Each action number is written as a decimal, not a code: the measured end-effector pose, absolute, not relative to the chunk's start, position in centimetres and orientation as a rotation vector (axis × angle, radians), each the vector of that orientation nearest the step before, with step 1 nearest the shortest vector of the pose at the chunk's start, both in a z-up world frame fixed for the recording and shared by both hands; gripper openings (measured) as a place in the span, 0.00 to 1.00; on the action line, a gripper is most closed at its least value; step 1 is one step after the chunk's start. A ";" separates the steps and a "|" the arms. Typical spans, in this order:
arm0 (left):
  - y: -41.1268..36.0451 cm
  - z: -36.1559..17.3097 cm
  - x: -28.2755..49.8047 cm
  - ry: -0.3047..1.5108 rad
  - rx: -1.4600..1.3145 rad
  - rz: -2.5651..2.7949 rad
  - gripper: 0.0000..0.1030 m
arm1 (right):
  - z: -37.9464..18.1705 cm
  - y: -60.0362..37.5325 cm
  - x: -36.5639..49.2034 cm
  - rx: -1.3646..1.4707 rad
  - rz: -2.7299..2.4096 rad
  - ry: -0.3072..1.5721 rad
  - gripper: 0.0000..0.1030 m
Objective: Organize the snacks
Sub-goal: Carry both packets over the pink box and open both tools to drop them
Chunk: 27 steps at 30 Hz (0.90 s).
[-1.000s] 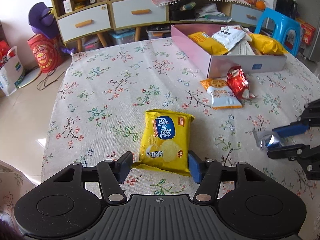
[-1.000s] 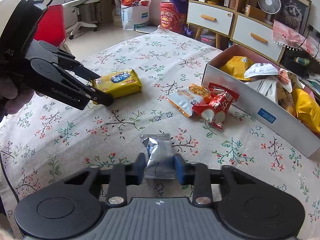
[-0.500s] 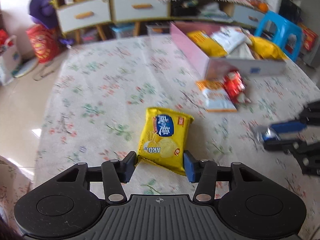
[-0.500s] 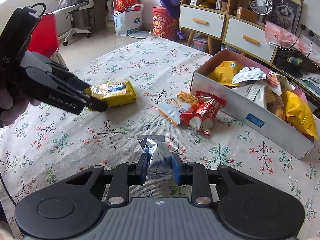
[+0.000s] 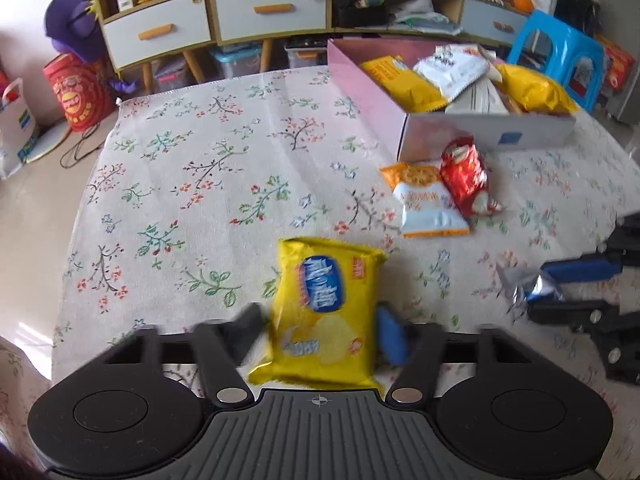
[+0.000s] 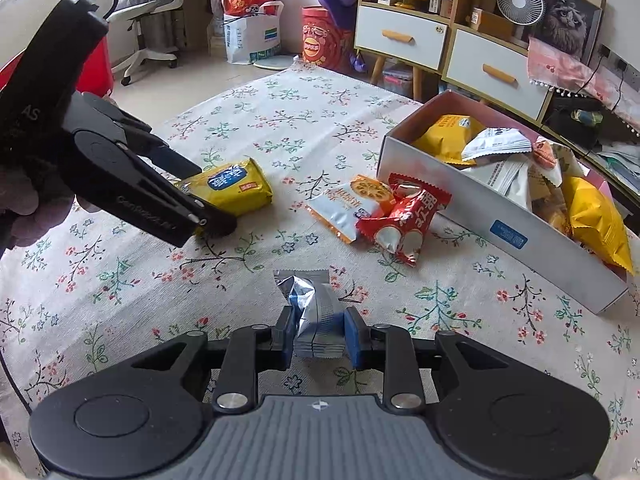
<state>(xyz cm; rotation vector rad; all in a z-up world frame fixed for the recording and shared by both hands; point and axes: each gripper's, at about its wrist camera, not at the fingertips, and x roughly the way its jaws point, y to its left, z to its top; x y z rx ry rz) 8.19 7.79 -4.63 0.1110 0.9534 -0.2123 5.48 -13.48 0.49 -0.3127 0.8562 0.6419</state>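
Jaws of the left gripper [image 5: 320,330] have just closed onto the yellow packet [image 5: 326,312] on the bench [image 5: 192,168]. Right gripper [image 6: 319,338] jaws clamp the silver packet [image 6: 314,312]. Snack box [image 6: 500,224] lies beyond, right.

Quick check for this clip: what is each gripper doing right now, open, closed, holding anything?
Left gripper: closed on the yellow snack pack.
Right gripper: closed on the silver snack packet.
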 end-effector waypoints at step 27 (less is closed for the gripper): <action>2.2 1.2 12.8 0.821 0.000 -0.211 0.46 | 5.5 -21.8 13.5 -0.025 0.357 0.732 0.13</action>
